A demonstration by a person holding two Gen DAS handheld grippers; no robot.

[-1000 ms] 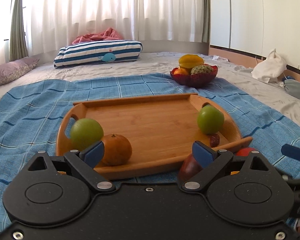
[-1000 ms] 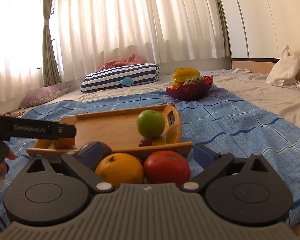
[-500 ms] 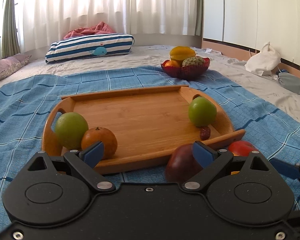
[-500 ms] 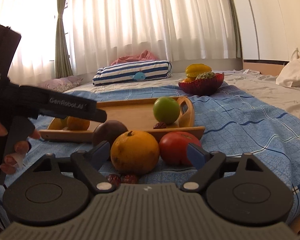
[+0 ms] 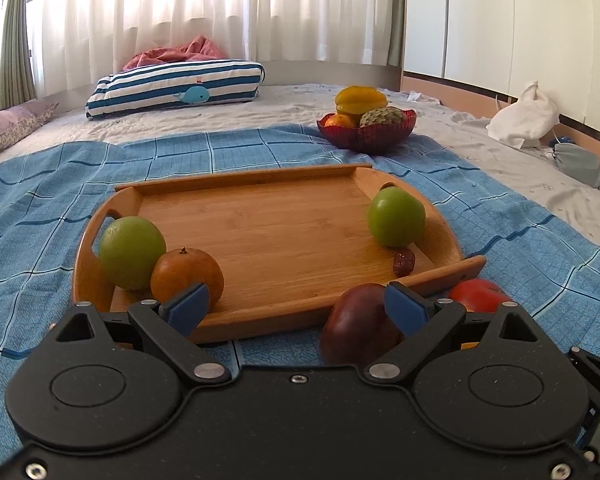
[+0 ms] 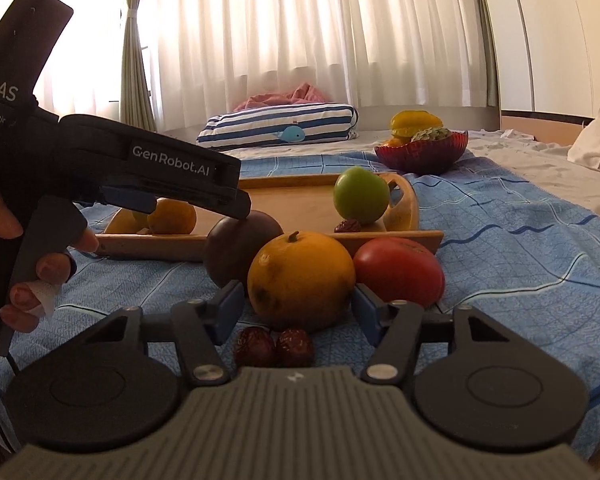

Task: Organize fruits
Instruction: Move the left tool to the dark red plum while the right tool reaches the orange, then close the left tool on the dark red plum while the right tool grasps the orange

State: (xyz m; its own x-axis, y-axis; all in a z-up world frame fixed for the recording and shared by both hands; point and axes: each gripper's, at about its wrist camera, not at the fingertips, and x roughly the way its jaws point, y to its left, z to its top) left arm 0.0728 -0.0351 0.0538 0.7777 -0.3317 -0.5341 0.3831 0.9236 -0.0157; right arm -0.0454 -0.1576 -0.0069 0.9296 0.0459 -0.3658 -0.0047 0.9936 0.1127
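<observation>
Fruit sorting is partly done: tray [image 5: 260, 236] holds two green apples, an orange and a date. Right gripper [image 6: 298, 308], jaws just closing, flanks the loose orange [image 6: 302, 278]; left gripper [image 5: 296, 304] stands wide by the dark fruit [image 5: 360, 324]. Tomato [image 6: 398, 270] and dates [image 6: 274, 346] wait on the blanket.

Bright daylight through white curtains [image 5: 172, 12] at the back, both views backlit. Window area [image 6: 84, 32] blown out in the right wrist view, glare top left. Fruit faces toward the camera shaded; orange [image 6: 300, 280] dim on its near side, soft short shadows on the blue cloth [image 5: 40, 200]. Strong fisheye bending at the edges, dark vignette in the corners. Both frames sharp, no motion blur; nearest gripper bodies slightly soft.
</observation>
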